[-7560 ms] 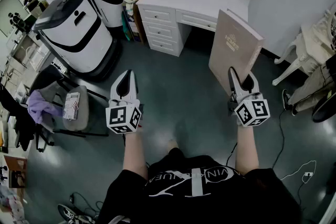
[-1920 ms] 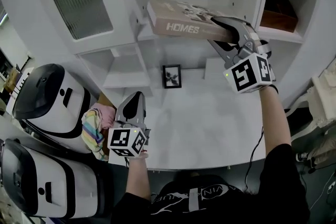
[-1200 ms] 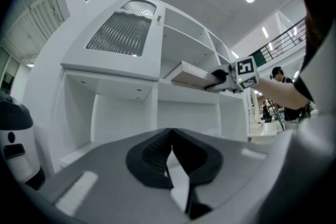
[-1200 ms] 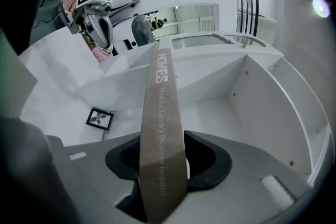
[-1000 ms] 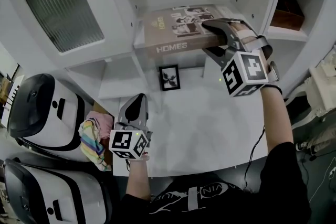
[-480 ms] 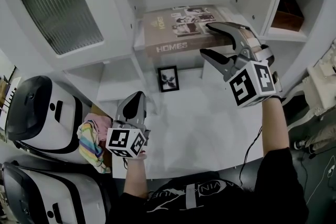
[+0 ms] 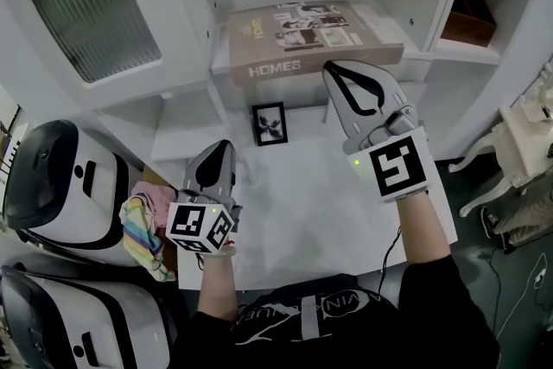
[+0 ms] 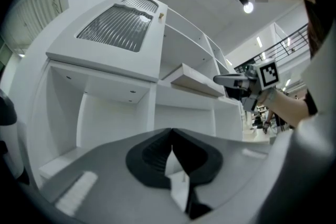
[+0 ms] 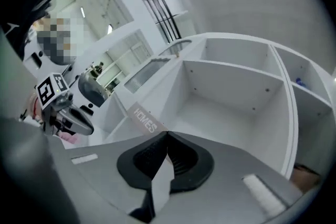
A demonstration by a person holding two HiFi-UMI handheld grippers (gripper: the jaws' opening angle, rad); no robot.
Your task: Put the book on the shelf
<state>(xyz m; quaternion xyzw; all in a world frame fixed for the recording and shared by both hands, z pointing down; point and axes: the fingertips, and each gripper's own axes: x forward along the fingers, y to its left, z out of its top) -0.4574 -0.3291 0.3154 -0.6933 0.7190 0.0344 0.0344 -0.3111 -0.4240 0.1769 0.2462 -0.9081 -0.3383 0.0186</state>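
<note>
A large tan book (image 7: 302,34) with "HOMES" printed on its spine lies flat on the shelf (image 7: 386,15) of a white hutch. Its cover, with small photographs, faces up and its spine faces the person. The right gripper (image 7: 329,69) is raised in front of that spine, its tips just at the spine's lower edge (whether they touch cannot be made out). Its fingers have just closed together, with nothing between them. The left gripper (image 7: 222,149) is lower and to the left, well apart from the book, over the white surface (image 7: 294,212). Its fingers are also pressed together and empty. A small framed picture (image 7: 269,124) stands on the surface below the shelf. Left of the book is a cabinet door (image 7: 95,0) with ribbed glass. A brown object (image 7: 469,13) sits in the compartment to the right. Two white and black machines (image 7: 43,186) stand at the far left, with a striped, colourful cloth (image 7: 143,225) beside them.
</note>
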